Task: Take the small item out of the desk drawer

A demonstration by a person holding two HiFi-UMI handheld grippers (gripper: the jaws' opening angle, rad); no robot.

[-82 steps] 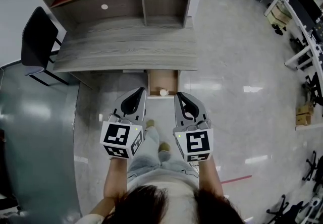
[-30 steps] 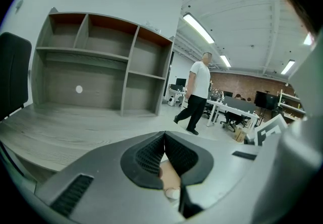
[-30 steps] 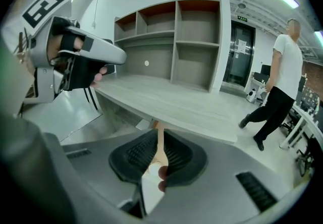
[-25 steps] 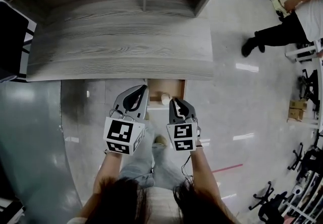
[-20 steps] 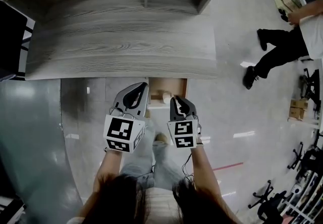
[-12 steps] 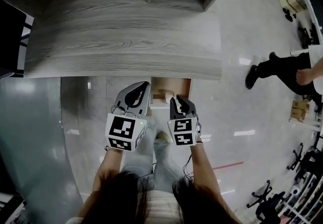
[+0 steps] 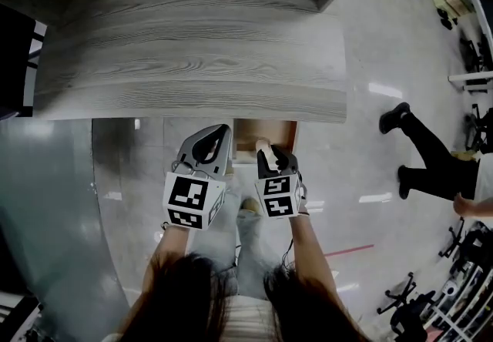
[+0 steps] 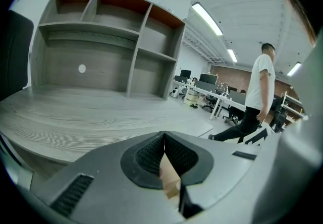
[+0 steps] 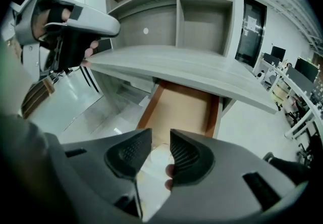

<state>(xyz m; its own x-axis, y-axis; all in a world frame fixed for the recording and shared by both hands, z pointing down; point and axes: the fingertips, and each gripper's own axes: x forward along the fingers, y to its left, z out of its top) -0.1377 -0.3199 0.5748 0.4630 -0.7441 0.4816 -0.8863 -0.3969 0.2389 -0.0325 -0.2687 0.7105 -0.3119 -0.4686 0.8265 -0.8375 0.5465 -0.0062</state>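
Grey wood-grain bench (image 7: pixel 192 48) with an open shelf unit (image 8: pixel 101 41) standing on its back edge, top bare. Desk drawer (image 9: pixel 184 109), tan inside, pulled out from under the bench's front edge; its bottom is bare except for one thing at the near end. Left gripper (image 8: pixel 164 134): held level with the bench edge beside the drawer, tips closed together with nothing caught in them. Right gripper (image 9: pixel 161 134): tilted down over the drawer's front end, its jaws have just been opening and now stand apart, ribbed pads (image 9: pixel 128 155) clear of everything. Small pale round item (image 9: pixel 157 160): lies on the drawer bottom near the front, seen in the gap between the right gripper's jaws but below them and untouched; from the head view it shows just past that gripper's tips (image 7: pixel 262 145). Its exact kind cannot be told. Handling, judged: probably light and fairly stiff, with a smooth curved side that may slip or roll. Best held squarely across its width, pads on opposite sides, low enough to avoid pinching only the top edge.
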